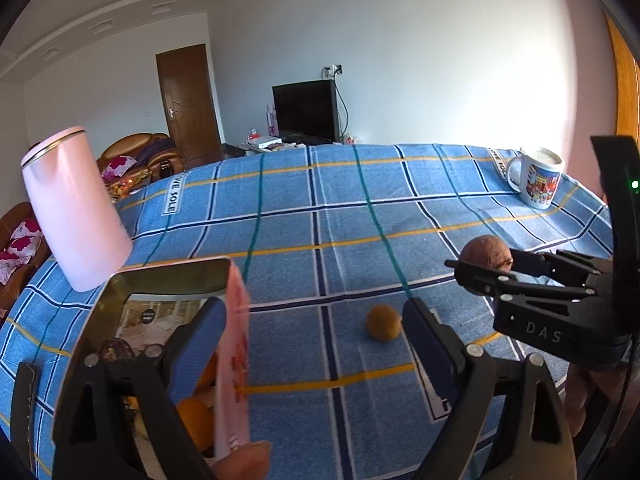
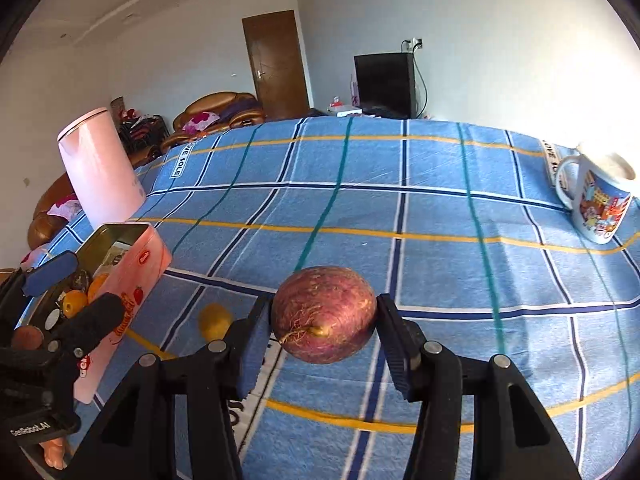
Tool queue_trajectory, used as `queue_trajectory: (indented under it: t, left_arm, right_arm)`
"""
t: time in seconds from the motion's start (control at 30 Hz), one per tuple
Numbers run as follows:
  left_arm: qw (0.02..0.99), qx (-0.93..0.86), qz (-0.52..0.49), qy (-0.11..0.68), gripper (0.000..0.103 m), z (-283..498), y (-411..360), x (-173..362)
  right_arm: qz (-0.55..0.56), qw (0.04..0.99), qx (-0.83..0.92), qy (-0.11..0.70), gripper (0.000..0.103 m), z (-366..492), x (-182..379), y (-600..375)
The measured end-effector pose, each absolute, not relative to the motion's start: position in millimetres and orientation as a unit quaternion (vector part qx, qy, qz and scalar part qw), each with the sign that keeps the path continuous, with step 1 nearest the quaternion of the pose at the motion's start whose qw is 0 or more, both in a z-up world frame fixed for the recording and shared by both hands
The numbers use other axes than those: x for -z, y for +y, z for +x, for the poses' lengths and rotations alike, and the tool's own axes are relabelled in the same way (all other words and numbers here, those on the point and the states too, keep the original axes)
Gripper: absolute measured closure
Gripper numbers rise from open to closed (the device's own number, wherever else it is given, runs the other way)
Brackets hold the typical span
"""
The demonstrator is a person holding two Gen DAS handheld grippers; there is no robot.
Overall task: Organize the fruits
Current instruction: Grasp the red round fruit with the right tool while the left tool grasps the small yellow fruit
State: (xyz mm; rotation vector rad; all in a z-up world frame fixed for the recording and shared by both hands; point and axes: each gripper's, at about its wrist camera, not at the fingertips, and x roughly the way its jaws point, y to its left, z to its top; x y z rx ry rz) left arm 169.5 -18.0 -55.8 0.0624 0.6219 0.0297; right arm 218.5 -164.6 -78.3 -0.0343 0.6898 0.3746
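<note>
My right gripper [image 2: 324, 322] is shut on a reddish-purple round fruit [image 2: 324, 314] with a dry stem, held just above the blue checked cloth; in the left wrist view the same gripper [image 1: 486, 262] carries this fruit [image 1: 486, 250] at the right. A pink tin [image 2: 132, 280] with a gold inside holds oranges and other fruits. My left gripper [image 1: 314, 308] stands open astride the tin's right wall [image 1: 236, 340], one finger inside the tin. A small yellow-brown fruit [image 1: 383, 323] lies on the cloth near its other finger. In the right wrist view it [image 2: 215, 320] lies beside the tin, with my left gripper [image 2: 76, 292] over the tin.
A tall pink canister [image 1: 76, 212] stands behind the tin at the table's left edge. A printed white mug [image 2: 600, 200] sits at the far right. The blue checked cloth [image 2: 400, 208] covers the table. Sofas, a door and a dark screen lie beyond.
</note>
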Motion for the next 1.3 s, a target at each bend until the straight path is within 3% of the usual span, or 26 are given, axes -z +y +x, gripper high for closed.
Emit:
queue_trajectory:
  t: [0.23,0.57,0.67,0.73,0.8,0.83,0.97,1.3]
  left_arm:
    - [0.935,0.003,0.039,0.352,0.013,200.9,-41.7,74.7]
    - [0.917,0.018,0.029,0.398,0.024,220.7,-44.6,90.8]
    - [0.905,0.035,0.032,0.422,0.048,228.2,-50.0,97.6]
    - [0.901,0.038,0.029,0.431,0.049,230.5,-50.7,100.1]
    - [0.901,0.040,0.025,0.431,0.066,229.2,-49.3,99.5]
    - [0.901,0.044,0.022,0.431,0.069,229.0,-48.3,99.6]
    - [0.903,0.047,0.021,0.426,0.074,224.2,-47.2,98.1]
    - [0.928,0.034,0.022,0.371,0.074,198.4,-39.3,82.5]
  right_arm:
    - [0.025,0.934,-0.172,0.312,0.050,217.0,72.7,-197.5]
    - [0.028,0.940,-0.178,0.291,0.049,210.9,69.8,-196.5]
    - [0.029,0.940,-0.180,0.288,0.049,209.9,69.6,-196.8]
    - [0.030,0.941,-0.180,0.286,0.049,209.1,69.3,-197.2]
    - [0.032,0.941,-0.180,0.283,0.049,208.7,68.8,-197.9]
    - [0.033,0.942,-0.180,0.282,0.049,208.1,68.4,-198.1]
    - [0.036,0.944,-0.181,0.274,0.049,204.6,67.4,-199.7]
    - [0.044,0.949,-0.184,0.252,0.049,197.6,62.7,-204.1]
